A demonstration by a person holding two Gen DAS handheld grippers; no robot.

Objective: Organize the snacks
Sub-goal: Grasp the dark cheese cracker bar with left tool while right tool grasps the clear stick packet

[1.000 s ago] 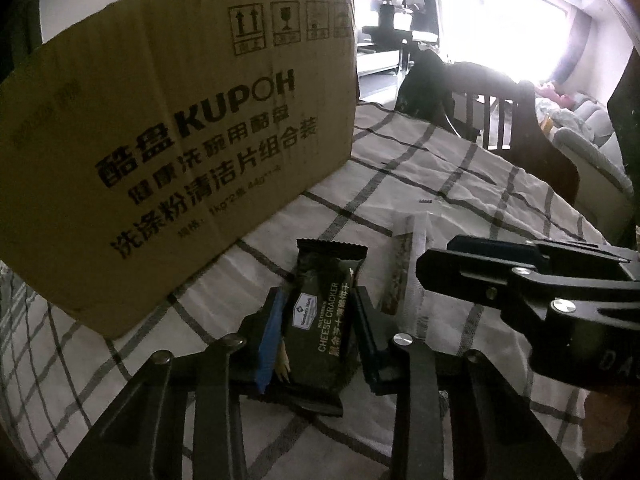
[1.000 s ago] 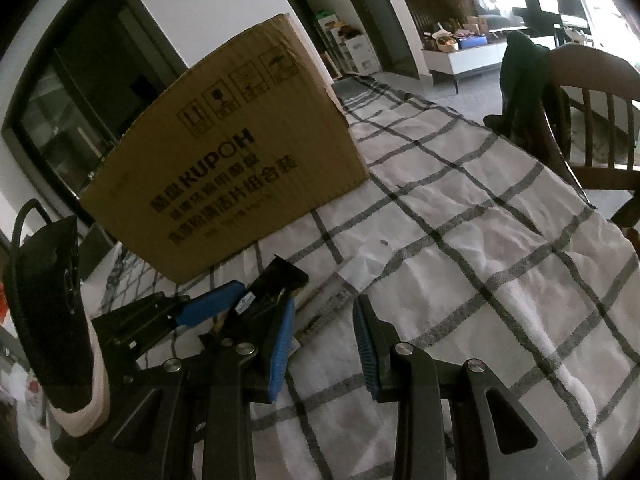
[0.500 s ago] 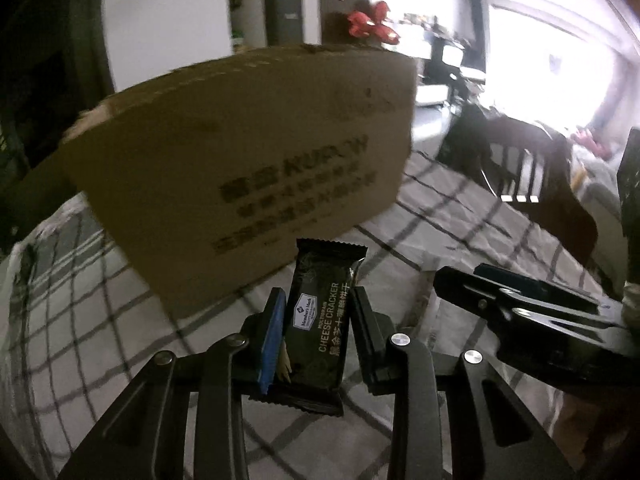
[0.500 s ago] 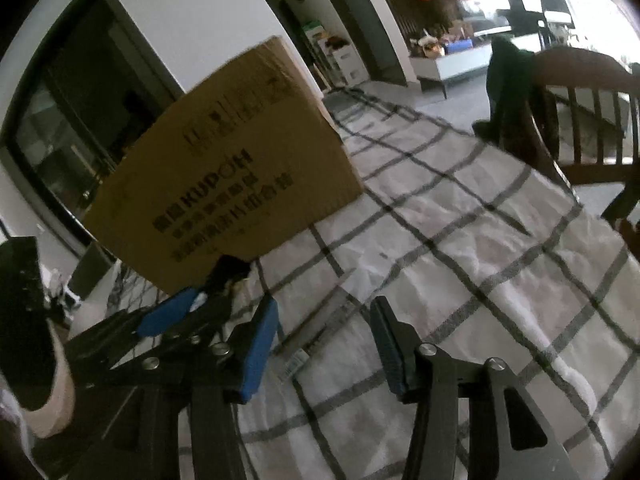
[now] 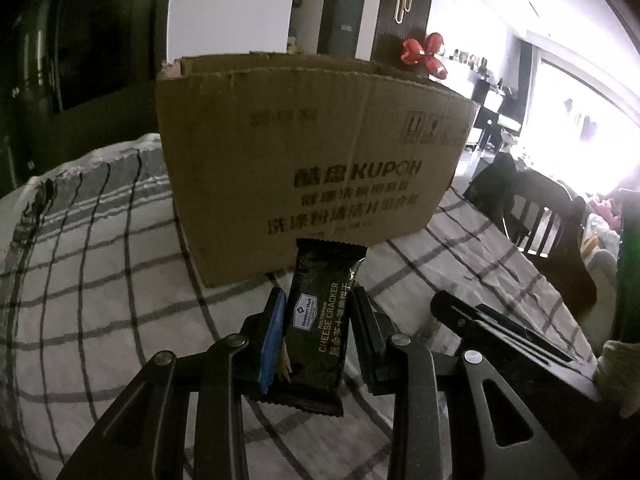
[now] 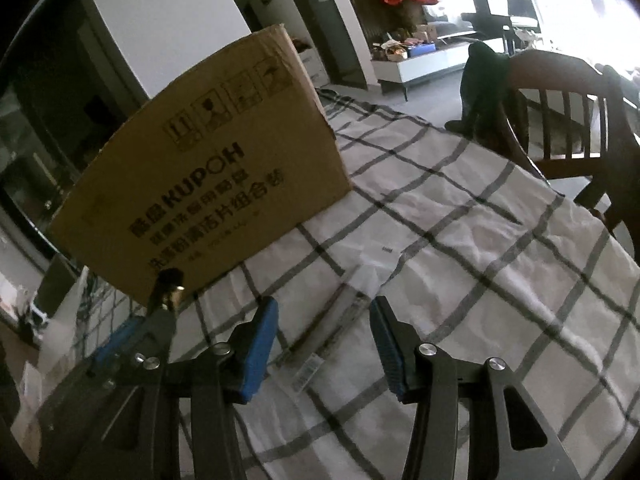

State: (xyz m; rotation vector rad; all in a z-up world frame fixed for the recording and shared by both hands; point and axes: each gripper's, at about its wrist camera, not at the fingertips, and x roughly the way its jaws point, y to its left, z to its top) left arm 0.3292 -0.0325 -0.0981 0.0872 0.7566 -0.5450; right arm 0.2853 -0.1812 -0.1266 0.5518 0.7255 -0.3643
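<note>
My left gripper (image 5: 318, 316) is shut on a dark cheese cracker packet (image 5: 320, 320), held upright above the checked cloth in front of a brown cardboard box (image 5: 304, 168). The box's open top rim shows in the left wrist view. My right gripper (image 6: 324, 320) stands open over a long clear-wrapped snack stick (image 6: 324, 336) that lies on the cloth between its blue pads without touching them. In the right wrist view the left gripper (image 6: 160, 304) appears at the lower left with the packet's end sticking up, close to the same box (image 6: 208, 184).
A white tablecloth with dark checks (image 6: 460, 240) covers the table. A wooden chair (image 6: 568, 112) with dark clothing on it stands at the far right edge. The right gripper's black arm (image 5: 500, 328) crosses the lower right of the left wrist view.
My left gripper rose and rolled with the cracker packet, so the box's top rim now shows. My right gripper's jaws widened over the snack stick on the cloth.
</note>
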